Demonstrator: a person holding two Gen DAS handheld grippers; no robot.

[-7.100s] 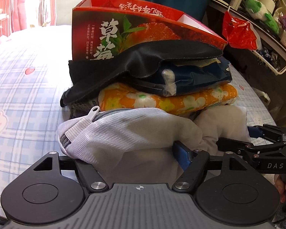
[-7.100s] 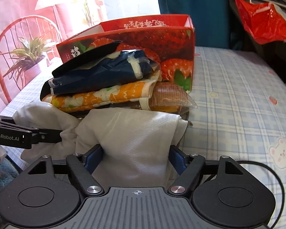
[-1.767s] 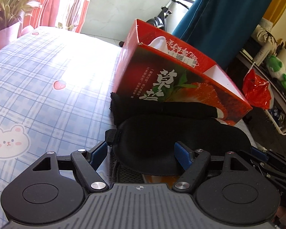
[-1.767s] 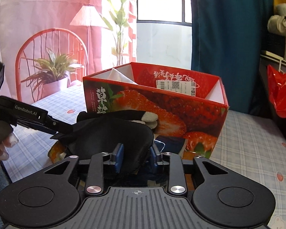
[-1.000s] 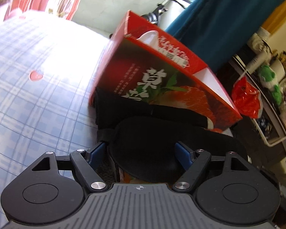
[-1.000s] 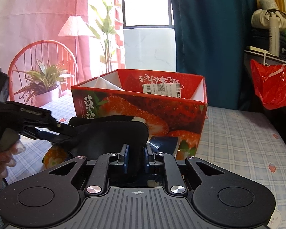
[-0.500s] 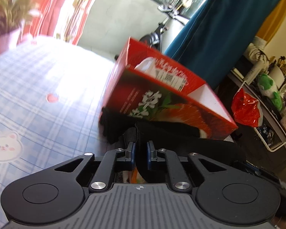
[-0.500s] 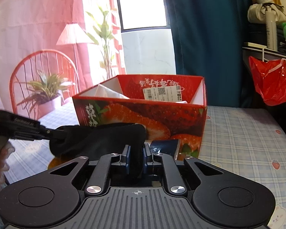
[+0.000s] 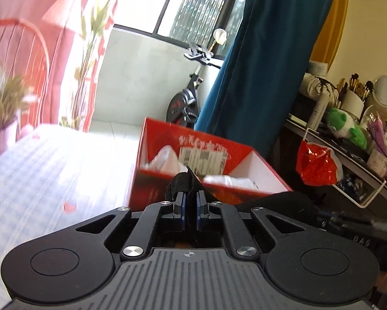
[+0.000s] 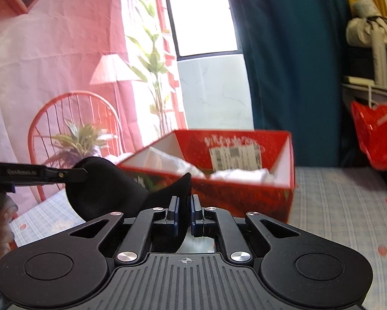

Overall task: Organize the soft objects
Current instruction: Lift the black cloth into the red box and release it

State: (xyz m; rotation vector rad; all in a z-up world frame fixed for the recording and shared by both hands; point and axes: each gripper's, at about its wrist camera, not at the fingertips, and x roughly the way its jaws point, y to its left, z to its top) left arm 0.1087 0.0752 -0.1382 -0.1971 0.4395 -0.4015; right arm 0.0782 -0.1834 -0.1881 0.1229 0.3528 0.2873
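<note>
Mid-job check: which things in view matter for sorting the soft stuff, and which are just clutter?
In play: black eye mask, pinched by left gripper and right gripper; red strawberry box; white cloths inside.

Clutter: red plastic bag, green plush, potted plant, exercise bike.

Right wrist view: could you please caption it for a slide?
Both grippers, right and left, hold a black eye mask before the red box.

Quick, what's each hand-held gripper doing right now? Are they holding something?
Left hand-held gripper: closed on one end of the black eye mask.
Right hand-held gripper: closed on the eye mask's other end.
</note>
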